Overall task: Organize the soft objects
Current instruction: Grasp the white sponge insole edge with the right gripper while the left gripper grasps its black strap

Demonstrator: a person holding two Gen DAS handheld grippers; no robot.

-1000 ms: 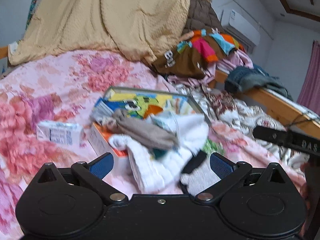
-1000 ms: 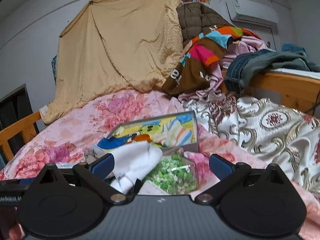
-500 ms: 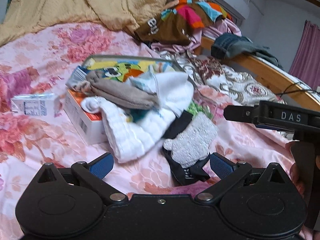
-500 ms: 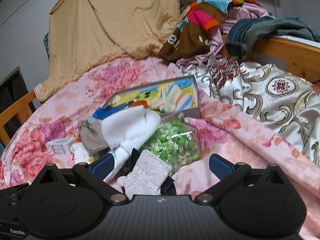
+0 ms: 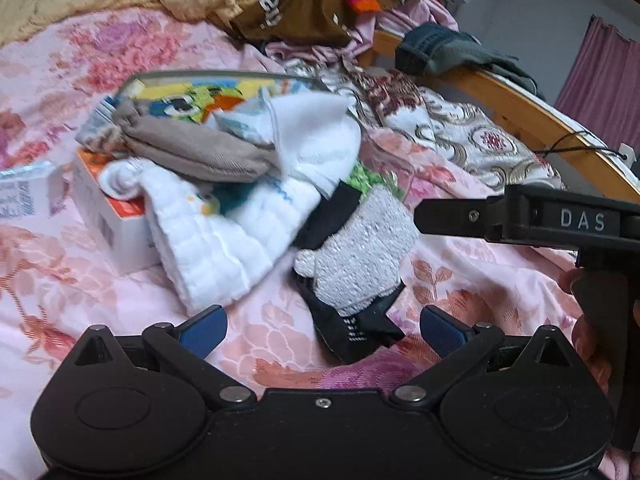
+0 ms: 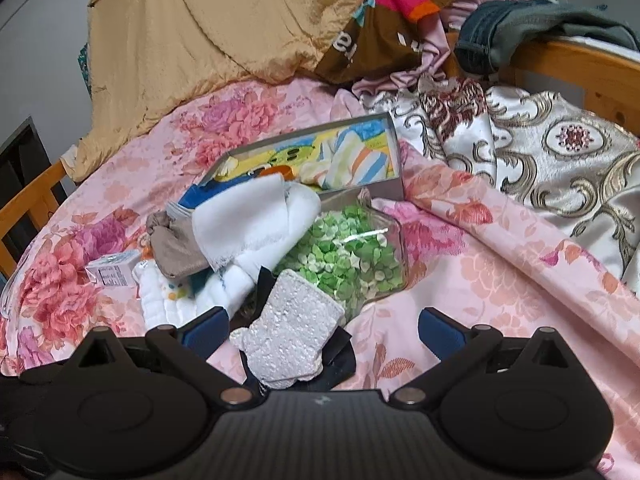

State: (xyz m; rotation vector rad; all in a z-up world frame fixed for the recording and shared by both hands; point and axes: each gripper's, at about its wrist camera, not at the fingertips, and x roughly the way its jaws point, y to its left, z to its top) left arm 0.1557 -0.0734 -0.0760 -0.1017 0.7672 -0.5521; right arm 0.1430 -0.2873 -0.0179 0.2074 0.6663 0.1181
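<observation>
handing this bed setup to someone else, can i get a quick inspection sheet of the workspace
surface: bed with pink floral cover, rumpled.
job's things: white towel, taupe cloth, grey fuzzy cloth on a black cloth, all heaped together; grey tray behind holds colourful cloths.
clutter: white and orange box under the heap; small carton beside it; clear container of green pieces.
grippers: left gripper open, empty, just short of the black cloth; right gripper open, empty, over the grey fuzzy cloth.
cables: black cord by the wooden bed rail.
surroundings: tan blanket, clothes pile, patterned satin quilt.
</observation>
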